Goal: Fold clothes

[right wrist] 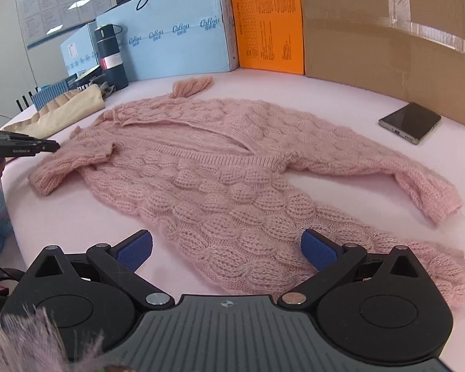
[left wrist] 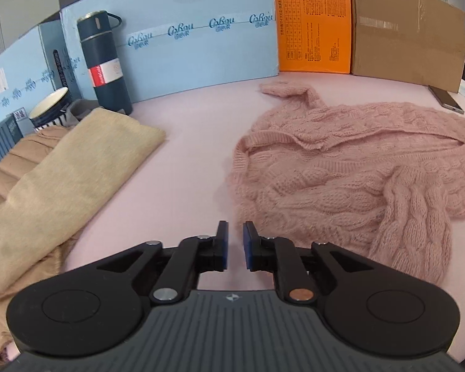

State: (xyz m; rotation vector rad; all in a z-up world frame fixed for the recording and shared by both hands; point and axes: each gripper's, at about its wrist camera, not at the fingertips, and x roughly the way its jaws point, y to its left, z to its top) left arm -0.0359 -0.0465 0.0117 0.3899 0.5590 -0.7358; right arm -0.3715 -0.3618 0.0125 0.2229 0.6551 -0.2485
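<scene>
Left of the pink cable-knit sweater [right wrist: 220, 167], which serves as the marker for everything else, a folded beige garment [left wrist: 71, 173] lies over a tan quilted piece [left wrist: 12, 161] at the counter's [left wrist: 183, 161] edge, probably a pile kept aside so the working area stays free. Behind that pile, still left of the sweater, a dark flask [left wrist: 104, 62] and a striped cup [left wrist: 51, 107] stand against a blue box [left wrist: 183, 46], out of the way of any fold. Just off the sweater's left edge, the left tongs [left wrist: 235, 245] hover over bare counter with their blue pads nearly together and nothing between them; a narrow gap shows, so they grip nothing. In the right wrist view they sit just beside the left sleeve [right wrist: 68, 167], which lies doubled in over the body, apparently a first fold. At the sweater's near hem, the right tongs [right wrist: 226, 249] stand spread wide with the knit lying between the pads but not pinched, likely poised to take the hem for the next fold. Beyond the sweater's right side, the right sleeve [right wrist: 396, 173] is still stretched outward, unfolded. Farther right of it a phone [right wrist: 410, 122] rests near a cardboard box [right wrist: 387, 31], with an orange box [right wrist: 266, 21] behind the sweater's collar.
</scene>
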